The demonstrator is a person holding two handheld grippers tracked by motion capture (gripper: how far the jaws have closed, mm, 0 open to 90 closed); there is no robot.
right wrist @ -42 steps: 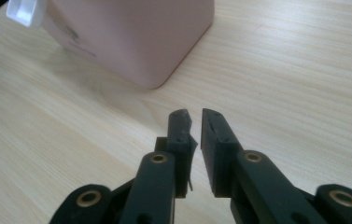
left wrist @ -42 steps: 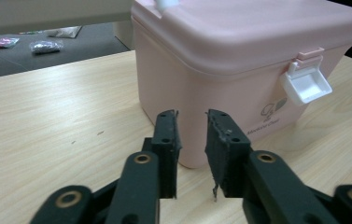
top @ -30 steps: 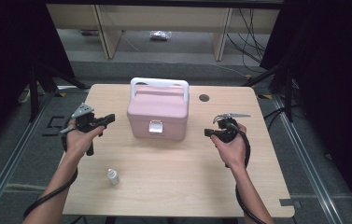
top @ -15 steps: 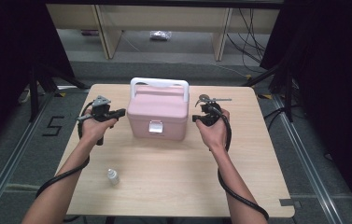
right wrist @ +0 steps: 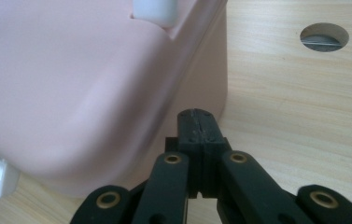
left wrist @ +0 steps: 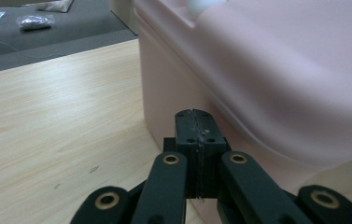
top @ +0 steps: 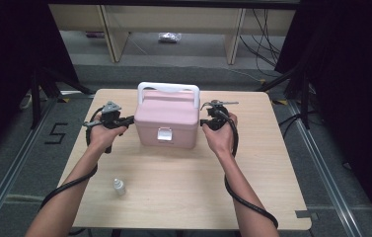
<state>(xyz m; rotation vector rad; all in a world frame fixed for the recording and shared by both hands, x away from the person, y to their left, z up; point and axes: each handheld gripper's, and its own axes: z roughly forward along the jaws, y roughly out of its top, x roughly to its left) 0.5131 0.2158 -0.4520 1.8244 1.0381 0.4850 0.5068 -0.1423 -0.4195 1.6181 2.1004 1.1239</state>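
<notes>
floor [top: 35,163], black numeral "5" [top: 56,133]

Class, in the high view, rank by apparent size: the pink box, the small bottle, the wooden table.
1. Light wooden table
2. Pink plastic box with white handle
3. Small clear bottle with white cap
The gaps are plain, so nearness changes nothing.

Lab: floor rails [top: 6,197], loose cables [top: 265,34]

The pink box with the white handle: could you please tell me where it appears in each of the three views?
High view: the pink box stands mid-table, between the two grippers.
Left gripper view: it takes up the upper right, just beyond the shut jaws.
Right gripper view: it takes up the upper left, just beyond the shut jaws.
Shared landmark: its white handle.
</notes>
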